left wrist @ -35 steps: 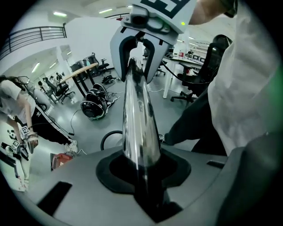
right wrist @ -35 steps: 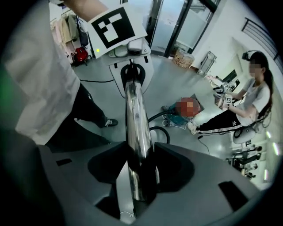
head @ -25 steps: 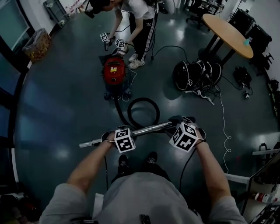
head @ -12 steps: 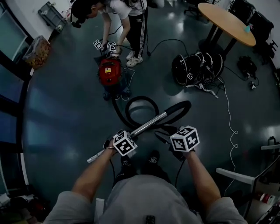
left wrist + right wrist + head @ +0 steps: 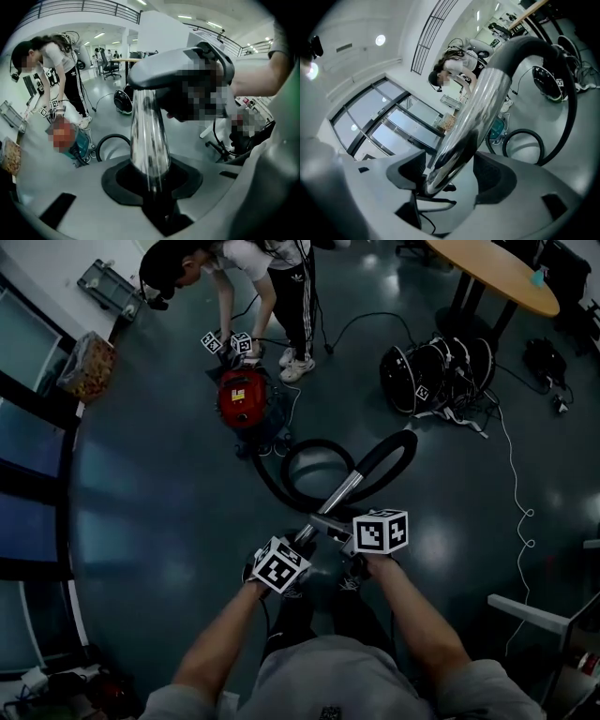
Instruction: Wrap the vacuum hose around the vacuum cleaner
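Observation:
The red vacuum cleaner [image 5: 242, 396] stands on the dark floor far ahead. Its black hose [image 5: 384, 457] loops over the floor and joins a shiny metal tube [image 5: 339, 495] that points away from me. My left gripper [image 5: 300, 542] is shut on the tube's near end, and the tube [image 5: 147, 136] rises straight out of the clamped left gripper [image 5: 152, 187]. My right gripper [image 5: 330, 521] sits just beyond it. Its jaws have just been opening, and the tube [image 5: 480, 108] lies between the spread pads of the right gripper [image 5: 450, 176] with a gap at the right pad.
Another person [image 5: 258, 263] bends over the vacuum cleaner with two marker-cube grippers. Black cable reels [image 5: 433, 373] and a loose white cable [image 5: 514, 486] lie at the right. A round wooden table [image 5: 497, 277] stands far right, a basket [image 5: 89, 367] at the left.
The tube has swung from lying crosswise in front of me to pointing away toward the vacuum cleaner. The right gripper has come in close beside the left one and rolled over.

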A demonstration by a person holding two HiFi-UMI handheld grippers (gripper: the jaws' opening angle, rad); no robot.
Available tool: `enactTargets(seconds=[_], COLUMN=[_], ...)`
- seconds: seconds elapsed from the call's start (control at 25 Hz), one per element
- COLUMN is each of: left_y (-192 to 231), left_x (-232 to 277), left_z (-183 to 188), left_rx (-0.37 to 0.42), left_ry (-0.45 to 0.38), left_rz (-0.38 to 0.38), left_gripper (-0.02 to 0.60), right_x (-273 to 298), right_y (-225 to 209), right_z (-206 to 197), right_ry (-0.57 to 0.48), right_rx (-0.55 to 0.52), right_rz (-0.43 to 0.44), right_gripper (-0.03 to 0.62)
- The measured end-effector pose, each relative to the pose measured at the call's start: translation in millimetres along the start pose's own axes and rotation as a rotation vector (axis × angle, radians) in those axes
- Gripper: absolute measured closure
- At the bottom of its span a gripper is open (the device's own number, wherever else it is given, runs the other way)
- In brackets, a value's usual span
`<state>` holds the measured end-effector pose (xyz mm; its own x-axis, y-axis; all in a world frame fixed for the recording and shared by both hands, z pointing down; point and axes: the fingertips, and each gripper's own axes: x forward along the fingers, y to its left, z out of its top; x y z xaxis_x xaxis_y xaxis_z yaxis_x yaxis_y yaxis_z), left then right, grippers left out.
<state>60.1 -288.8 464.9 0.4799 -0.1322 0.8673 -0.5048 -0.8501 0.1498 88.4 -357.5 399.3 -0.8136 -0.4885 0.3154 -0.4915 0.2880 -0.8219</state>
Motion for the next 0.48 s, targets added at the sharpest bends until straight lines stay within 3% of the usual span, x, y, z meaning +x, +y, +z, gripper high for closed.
enactTargets(seconds=[0.16, 0.24, 0.32, 0.48], left_y=[-3.8, -2.0, 1.8, 5.7], left_x=[-1.6, -3.0, -3.1, -1.6], left_z=[5.0, 3.3, 0.4, -8.2], left_rx=[-0.010, -0.018, -0.034, 0.014], left_ry=[-0.021, -0.035, -0.054, -0.075], left_rz=[-0.023, -0.038, -0.053, -0.077], left_gripper=[0.465, 0.465, 0.465, 0.465], right_x=[21.2, 29.9, 36.3, 42.4], right_y=[4.7, 5.4, 1.0, -1.8], right_z=[8.0, 13.6, 15.5, 9.9], right_ry=[-0.071, -0.114, -0.130, -0.105], right_rx=[0.025, 0.024, 0.046, 0.073], right_rz=[0.037, 0.016, -0.023, -0.068], right_gripper=[0.295, 0.300, 0.390, 0.413])
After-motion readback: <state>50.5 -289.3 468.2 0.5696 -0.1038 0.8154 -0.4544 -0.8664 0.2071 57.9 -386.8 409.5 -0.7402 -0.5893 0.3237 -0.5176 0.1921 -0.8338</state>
